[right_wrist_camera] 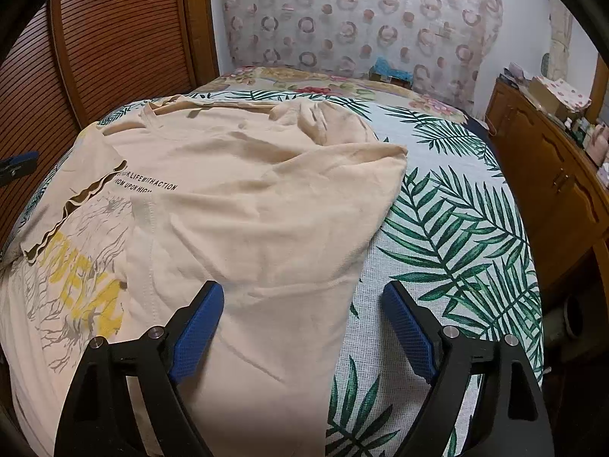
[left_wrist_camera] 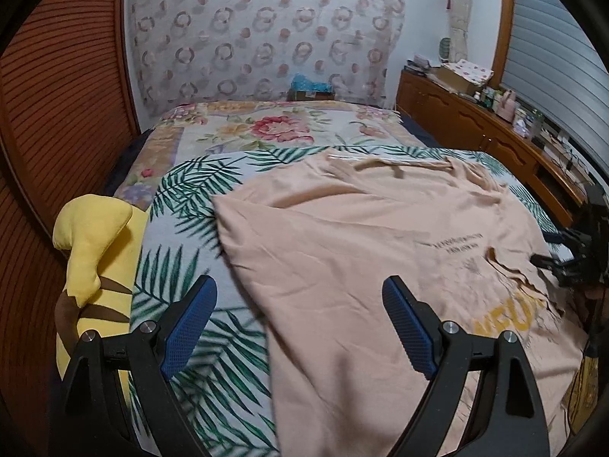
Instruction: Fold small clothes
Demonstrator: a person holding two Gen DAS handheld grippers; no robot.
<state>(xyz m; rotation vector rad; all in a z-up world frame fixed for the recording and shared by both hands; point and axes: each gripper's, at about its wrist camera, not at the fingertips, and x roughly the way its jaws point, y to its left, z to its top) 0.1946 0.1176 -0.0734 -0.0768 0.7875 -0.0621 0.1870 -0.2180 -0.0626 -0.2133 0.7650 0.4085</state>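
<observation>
A peach T-shirt (left_wrist_camera: 361,236) with yellow letters and a small black text line lies on the leaf-print bedspread (left_wrist_camera: 182,198). Both sides are folded in over the middle. It also shows in the right wrist view (right_wrist_camera: 247,209), with a folded sleeve at its left. My left gripper (left_wrist_camera: 299,297) is open and empty, hovering over the shirt's left folded edge. My right gripper (right_wrist_camera: 302,301) is open and empty above the shirt's right edge. The right gripper also appears at the far right of the left wrist view (left_wrist_camera: 563,255).
A yellow plush toy (left_wrist_camera: 95,251) lies at the bed's left edge. A wooden cabinet (left_wrist_camera: 495,133) with bottles and boxes runs along the right side. A floral quilt (left_wrist_camera: 274,125) covers the far part of the bed. Wooden slatted doors (right_wrist_camera: 114,38) stand on the left.
</observation>
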